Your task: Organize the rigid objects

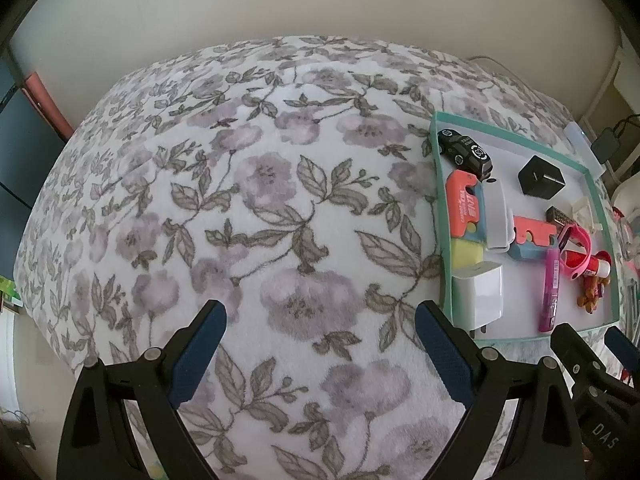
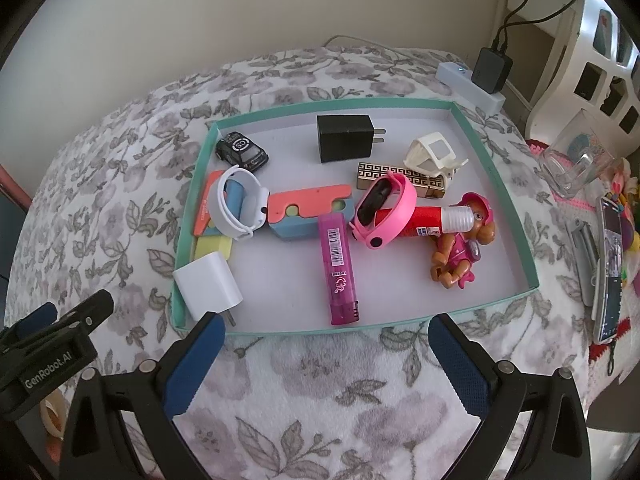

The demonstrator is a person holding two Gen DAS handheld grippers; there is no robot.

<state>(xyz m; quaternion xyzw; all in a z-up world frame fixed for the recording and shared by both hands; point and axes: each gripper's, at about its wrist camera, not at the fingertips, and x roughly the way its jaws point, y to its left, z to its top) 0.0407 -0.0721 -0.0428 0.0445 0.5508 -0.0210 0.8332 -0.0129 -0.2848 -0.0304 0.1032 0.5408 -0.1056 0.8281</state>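
A shallow teal-rimmed box [image 2: 496, 168] [image 1: 443, 216] lies on a floral blanket and holds several small objects. Inside are a black toy car [image 2: 242, 150], a black charger [image 2: 346, 138], a white charger [image 2: 208, 286] [image 1: 478, 292], a pink lighter [image 2: 340, 270], a pink watch band [image 2: 384, 210], a white watch [image 2: 240, 202], a toy dog figure [image 2: 460, 248], a gold lighter [image 2: 400, 178] and foam blocks [image 2: 310, 216]. My right gripper [image 2: 326, 330] is open just short of the box's near rim, empty. My left gripper [image 1: 320, 318] is open over bare blanket, left of the box.
The floral blanket [image 1: 240, 200] covers a rounded surface that drops off at its edges. Right of the box sit a power strip with a black adapter [image 2: 490, 70], a clear glass [image 2: 576, 160] and a phone [image 2: 610, 272]. White furniture [image 2: 600, 40] stands at the far right.
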